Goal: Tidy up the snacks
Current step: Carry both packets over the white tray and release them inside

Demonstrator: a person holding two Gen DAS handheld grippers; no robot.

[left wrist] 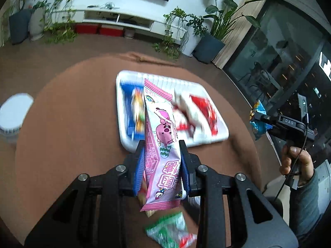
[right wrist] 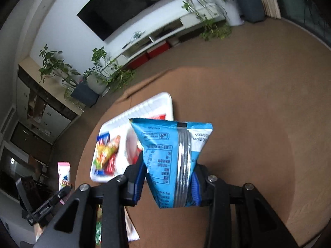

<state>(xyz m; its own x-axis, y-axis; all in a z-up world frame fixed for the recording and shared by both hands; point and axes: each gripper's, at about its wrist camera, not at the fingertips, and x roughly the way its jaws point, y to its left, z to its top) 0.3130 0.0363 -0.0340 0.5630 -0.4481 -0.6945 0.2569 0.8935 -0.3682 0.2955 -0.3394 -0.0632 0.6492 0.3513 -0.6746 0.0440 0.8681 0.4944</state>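
My left gripper (left wrist: 161,146) is shut on a pink snack packet (left wrist: 160,144) with a pig cartoon, held above the round brown table in front of the white tray (left wrist: 221,133). The tray holds a blue-and-orange packet (left wrist: 134,107) on its left and red-and-white packets (left wrist: 194,111) on its right. My right gripper (right wrist: 168,163) is shut on a light blue snack bag (right wrist: 171,157), held above the table to the right of the tray (right wrist: 165,101). The right gripper with its blue bag (left wrist: 257,122) also shows at the right edge of the left wrist view.
A green-and-red packet (left wrist: 169,230) lies on the table just below my left gripper. A white round lid or stool (left wrist: 14,113) sits left of the table. Potted plants (left wrist: 209,39), a white TV bench (left wrist: 124,18) and a glass door stand behind.
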